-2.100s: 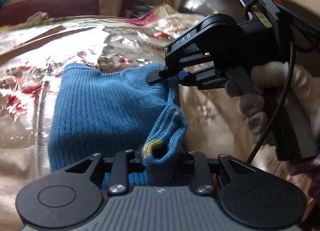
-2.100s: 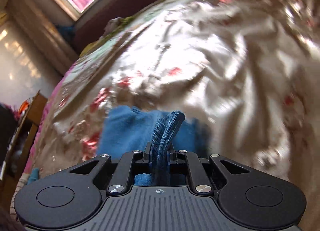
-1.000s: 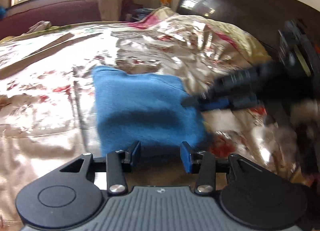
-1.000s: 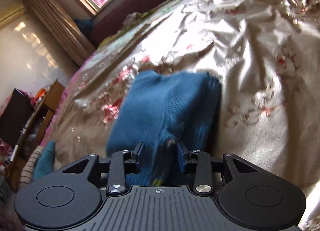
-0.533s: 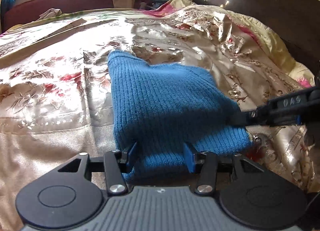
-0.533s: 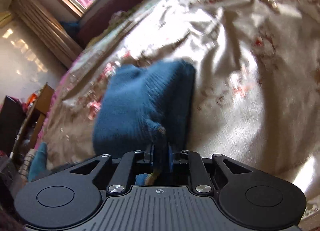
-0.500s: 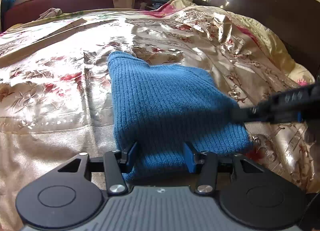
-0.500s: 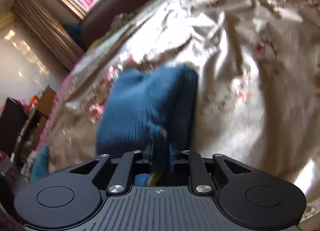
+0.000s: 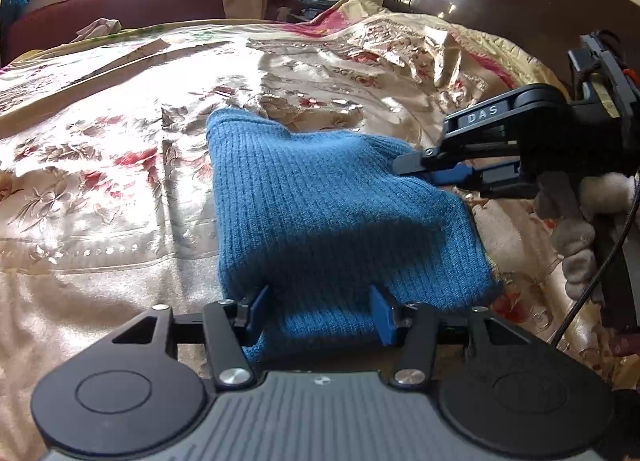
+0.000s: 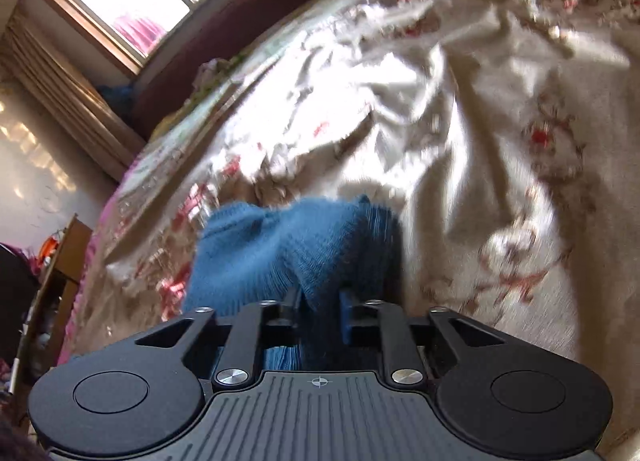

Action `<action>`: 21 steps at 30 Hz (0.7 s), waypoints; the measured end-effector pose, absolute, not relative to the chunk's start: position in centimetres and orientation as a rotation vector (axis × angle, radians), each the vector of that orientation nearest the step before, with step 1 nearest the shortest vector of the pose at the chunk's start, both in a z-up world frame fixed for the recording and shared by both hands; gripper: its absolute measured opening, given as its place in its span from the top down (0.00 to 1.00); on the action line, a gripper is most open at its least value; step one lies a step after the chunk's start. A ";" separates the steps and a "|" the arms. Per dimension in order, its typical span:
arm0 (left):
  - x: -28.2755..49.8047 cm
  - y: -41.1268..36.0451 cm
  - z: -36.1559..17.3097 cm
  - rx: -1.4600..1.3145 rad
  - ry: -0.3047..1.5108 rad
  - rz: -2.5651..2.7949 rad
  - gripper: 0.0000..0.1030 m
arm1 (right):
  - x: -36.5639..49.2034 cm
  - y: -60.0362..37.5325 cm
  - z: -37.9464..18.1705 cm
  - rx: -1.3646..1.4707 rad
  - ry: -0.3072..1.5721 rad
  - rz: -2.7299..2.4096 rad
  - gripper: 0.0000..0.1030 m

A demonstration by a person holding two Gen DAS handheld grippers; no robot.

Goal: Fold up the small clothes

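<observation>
Left wrist view: my left gripper (image 9: 318, 315) has just been opening; its jaws stand spread astride the near edge of the blue sweater (image 9: 332, 213), pads not pressing. The sweater lies folded on the bedspread (image 9: 100, 181), long axis running 12 to 6 from this gripper. At 2 o'clock the right gripper (image 9: 416, 165) pinches the far right corner. Right wrist view: right gripper (image 10: 320, 305) has just been closing and now nips a raised ridge of sweater (image 10: 296, 245), the bulk lying toward 11. I judge the right nearer.
</observation>
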State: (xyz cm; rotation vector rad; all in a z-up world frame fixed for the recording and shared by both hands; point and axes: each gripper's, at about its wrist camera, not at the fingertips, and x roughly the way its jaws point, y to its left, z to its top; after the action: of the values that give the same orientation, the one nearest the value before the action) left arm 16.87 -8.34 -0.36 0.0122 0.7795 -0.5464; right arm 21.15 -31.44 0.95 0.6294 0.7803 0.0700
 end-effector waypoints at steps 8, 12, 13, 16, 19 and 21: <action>17.1 -9.5 -1.4 0.070 0.784 -0.544 0.41 | 22.3 -31.6 -1.1 0.574 0.784 -0.013 0.95; 16.8 -9.5 -0.8 0.068 0.783 -0.545 0.41 | 21.7 -31.7 0.1 0.564 0.768 -0.008 0.90; 16.8 -9.2 -0.5 0.053 0.782 -0.546 0.41 | 21.4 -31.6 0.6 0.553 0.760 -0.005 0.86; 16.3 -8.4 0.2 0.033 0.768 -0.541 0.41 | 19.4 -30.8 2.6 0.514 0.718 0.022 0.86; 15.7 -7.3 0.7 0.019 0.759 -0.524 0.41 | 17.0 -28.7 4.2 0.473 0.706 0.120 0.86; 15.1 -6.2 1.0 0.016 0.761 -0.507 0.41 | 15.6 -27.2 4.1 0.443 0.734 0.187 0.86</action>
State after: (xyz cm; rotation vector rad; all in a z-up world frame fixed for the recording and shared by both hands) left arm 15.11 -6.15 0.97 0.0158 0.7607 -0.5069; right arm 15.60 -27.23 4.13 0.4433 0.7342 0.1871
